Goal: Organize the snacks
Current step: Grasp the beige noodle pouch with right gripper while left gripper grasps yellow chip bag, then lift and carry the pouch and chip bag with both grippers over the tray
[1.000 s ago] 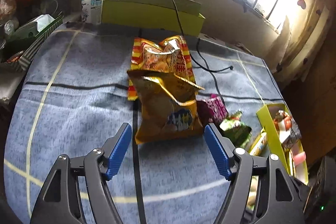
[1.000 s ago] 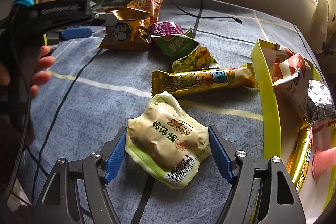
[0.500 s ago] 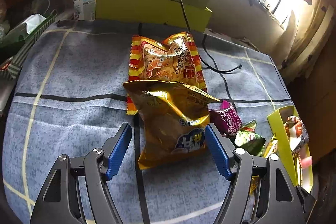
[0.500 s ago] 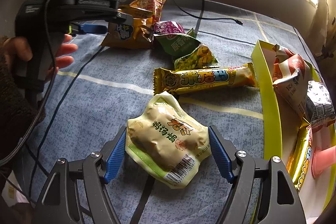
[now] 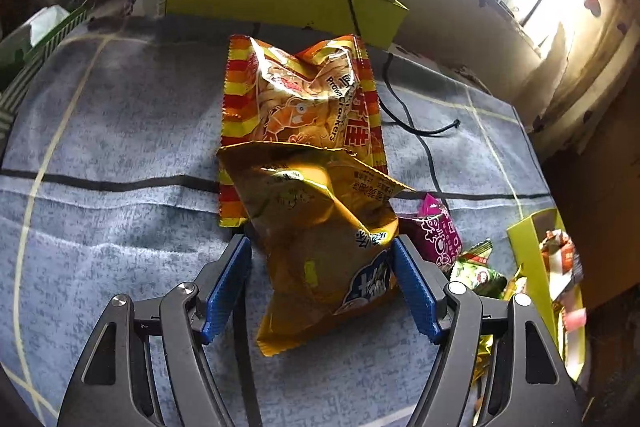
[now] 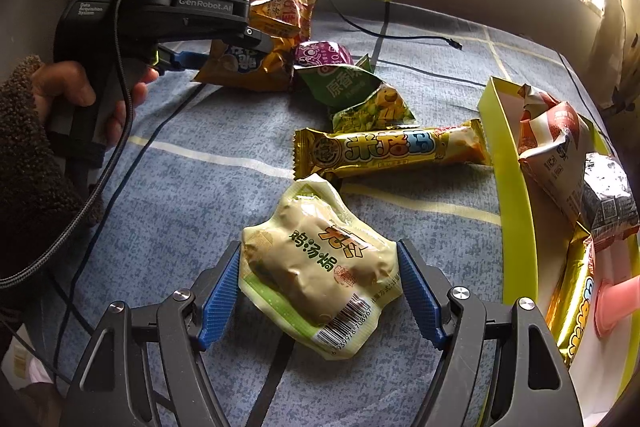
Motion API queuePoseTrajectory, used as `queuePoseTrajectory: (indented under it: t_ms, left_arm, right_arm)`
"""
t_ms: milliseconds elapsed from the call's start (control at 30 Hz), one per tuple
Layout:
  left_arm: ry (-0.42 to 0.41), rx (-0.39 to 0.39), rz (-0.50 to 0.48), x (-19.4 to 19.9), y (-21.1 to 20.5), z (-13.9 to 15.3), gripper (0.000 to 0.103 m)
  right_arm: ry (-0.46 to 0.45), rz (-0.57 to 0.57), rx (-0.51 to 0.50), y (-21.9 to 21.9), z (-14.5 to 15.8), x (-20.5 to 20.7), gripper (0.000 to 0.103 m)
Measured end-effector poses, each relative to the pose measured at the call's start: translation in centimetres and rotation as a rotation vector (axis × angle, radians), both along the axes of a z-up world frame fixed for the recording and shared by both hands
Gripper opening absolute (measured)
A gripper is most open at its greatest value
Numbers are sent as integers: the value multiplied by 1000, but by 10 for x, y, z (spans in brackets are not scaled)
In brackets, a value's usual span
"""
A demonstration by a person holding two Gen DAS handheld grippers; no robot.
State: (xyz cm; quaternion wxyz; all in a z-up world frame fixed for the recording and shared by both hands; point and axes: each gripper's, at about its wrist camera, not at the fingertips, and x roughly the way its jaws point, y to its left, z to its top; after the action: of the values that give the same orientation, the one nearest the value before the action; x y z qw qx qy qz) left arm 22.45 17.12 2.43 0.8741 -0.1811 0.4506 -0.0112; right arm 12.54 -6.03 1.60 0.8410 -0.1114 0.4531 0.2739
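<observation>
Straddling the gold chip bag, the left gripper is spread, fingers clear of the foil on both sides; a striped cracker bag lies beyond the tips. Judgement: lower first, then close low on the bag's body, since puffed foil slips.

Right view: right gripper is unclenched around the pale sealed pouch, pads just beside its edges, not pressing. The yellow box sits right of the fingers. Close gently, then lift.
</observation>
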Motion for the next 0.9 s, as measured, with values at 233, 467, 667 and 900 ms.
queuePoseTrajectory:
  t_ms: [233, 467, 667, 900]
  left_arm:
    - [-28, -15, -7, -3, -5, 4, 57]
    - [-55, -18, -11, -11, -6, 10, 44]
    - [-72, -19, -15, -20, -10, 15, 40]
    - [-89, -11, -26, -31, -16, 22, 39]
  right_arm:
    - [-4, -4, -5, 0, 0, 0, 75]
    - [1, -27, 21, -3, 1, 0, 74]
    - [-1, -49, 32, -7, 3, -2, 74]
    - [-22, -53, 45, -10, 11, -8, 74]
